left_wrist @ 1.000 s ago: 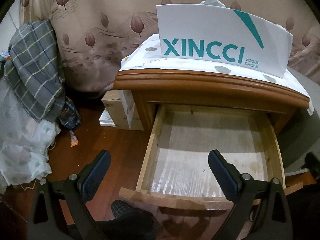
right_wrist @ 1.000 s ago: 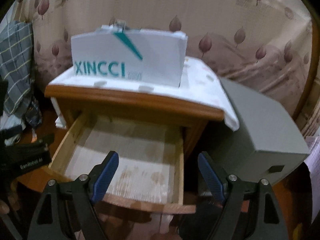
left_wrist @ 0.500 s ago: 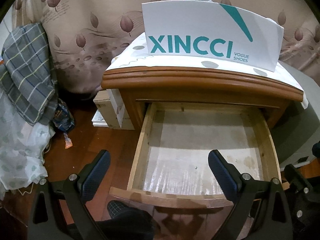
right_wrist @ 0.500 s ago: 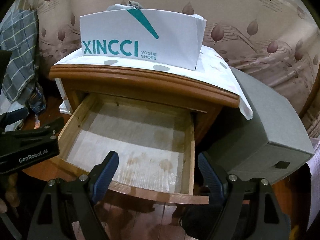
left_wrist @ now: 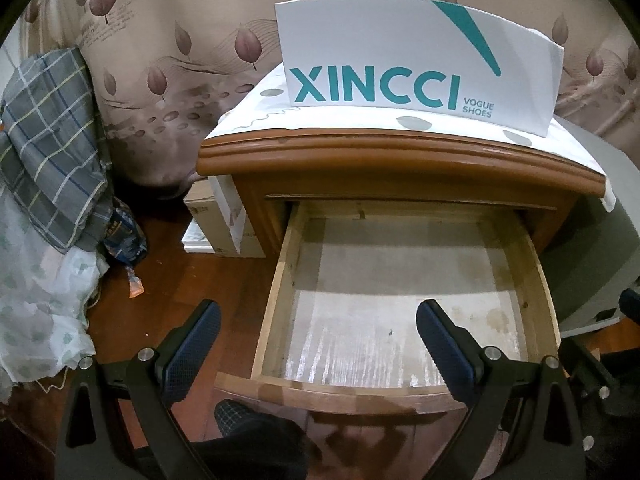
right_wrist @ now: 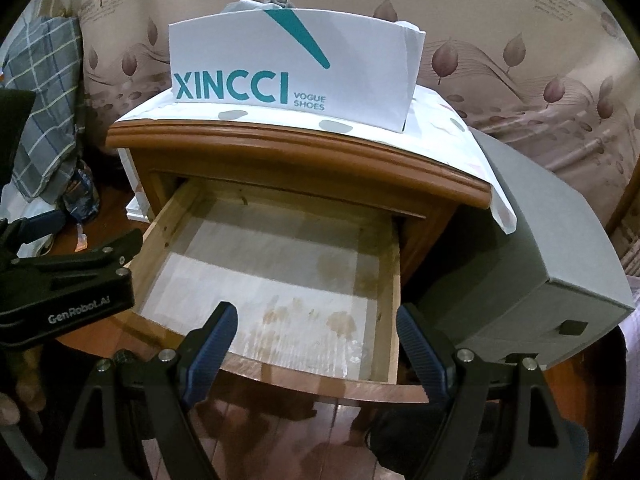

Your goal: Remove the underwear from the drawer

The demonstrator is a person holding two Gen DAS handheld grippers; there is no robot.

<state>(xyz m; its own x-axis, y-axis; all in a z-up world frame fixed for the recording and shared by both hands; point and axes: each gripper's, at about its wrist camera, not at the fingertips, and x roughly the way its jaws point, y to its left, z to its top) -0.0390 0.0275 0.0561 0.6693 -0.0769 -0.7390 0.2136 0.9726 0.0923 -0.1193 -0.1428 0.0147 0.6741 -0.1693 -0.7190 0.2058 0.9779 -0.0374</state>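
- The pulled-out wooden drawer (left_wrist: 404,304) of the brown bedside cabinet (left_wrist: 400,160) stood open, and its pale, stained bottom panel lay bare in both wrist views; no underwear showed anywhere inside it.
- The left gripper (left_wrist: 318,340) hovered above the drawer's front left corner with its jaws spread wide and nothing between them.
- The right gripper (right_wrist: 316,344) hung over the drawer's front edge, its jaws likewise spread and holding nothing.
- On the cabinet top sat a white cardboard shoe box printed XINCCI in teal (right_wrist: 292,68). A crumpled bit of grey fabric (right_wrist: 276,0) poked above its rim in the right wrist view; this may have been the underwear, though too little showed to be sure.
- A grey rectangular box (right_wrist: 540,248) stood just beside the cabinet, and a grey plaid cloth (left_wrist: 52,140) hung well apart from it.
- Judged from the bare drawer and empty jaws, the removal looked done, with little left but perhaps shutting the drawer.
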